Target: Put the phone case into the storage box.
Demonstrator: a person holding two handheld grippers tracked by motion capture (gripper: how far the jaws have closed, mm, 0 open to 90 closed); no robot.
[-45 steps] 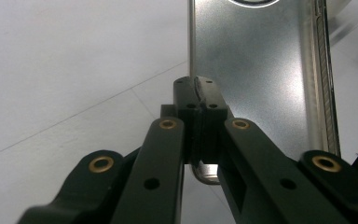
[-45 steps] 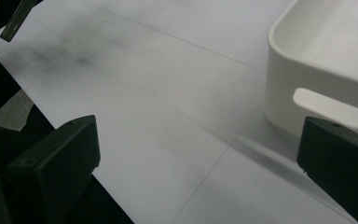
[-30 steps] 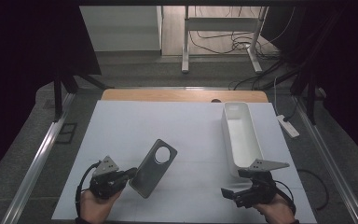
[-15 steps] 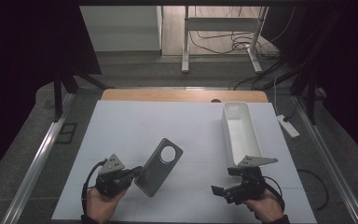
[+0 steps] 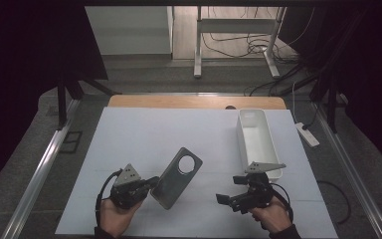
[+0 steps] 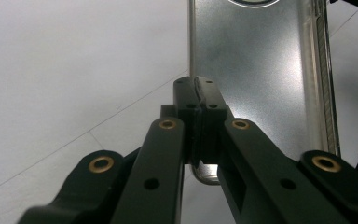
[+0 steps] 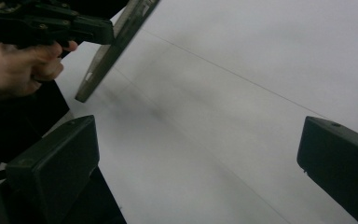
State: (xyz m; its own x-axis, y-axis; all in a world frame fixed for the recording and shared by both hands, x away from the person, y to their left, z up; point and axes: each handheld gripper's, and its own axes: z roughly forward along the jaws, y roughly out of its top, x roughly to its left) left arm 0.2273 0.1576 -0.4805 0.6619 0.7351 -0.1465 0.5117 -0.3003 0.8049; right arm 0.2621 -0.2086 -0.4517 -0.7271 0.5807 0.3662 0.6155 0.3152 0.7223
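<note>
At bench front-left, my left claw (image 5: pixel 151 183) is clamped on the near corner edge of the clear phone case (image 5: pixel 177 177), holding it tilted off the white bench (image 5: pixel 144 134). My right claw (image 5: pixel 227 200) stands wide, empty, aimed at the case. Judgement: take the free long edge squarely, avoiding the camera cutout. Open room lies between both claws; the white bin (image 5: pixel 256 141) sits well right.

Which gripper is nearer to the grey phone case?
Left. The left gripper is clamped on the edge of the phone case; the right gripper hangs open, apart to its right.
</note>
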